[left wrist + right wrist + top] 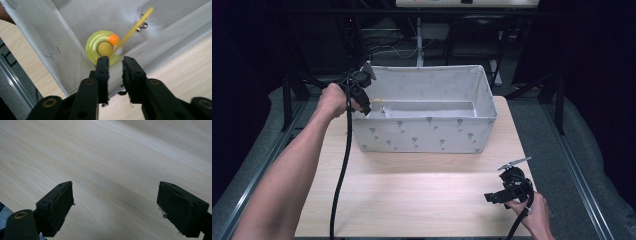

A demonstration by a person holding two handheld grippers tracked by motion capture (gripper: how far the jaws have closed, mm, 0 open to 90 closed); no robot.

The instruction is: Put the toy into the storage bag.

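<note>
Reaching over the near-left corner of a grey fabric bin (427,132), the left gripper (115,65) hangs above a yellow-green round toy (103,48) lying on the bin floor in that corner. Its jaws stand narrowly apart; whether they pinch the thin yellow stick (133,28) slanting up from the toy cannot be told. The right gripper (497,196) rests low over the counter (412,200), well apart from the bin, jaws spread wide and empty, presumably idle. No brand, label or legible writing appears; the bin carries a small repeated motif.
</note>
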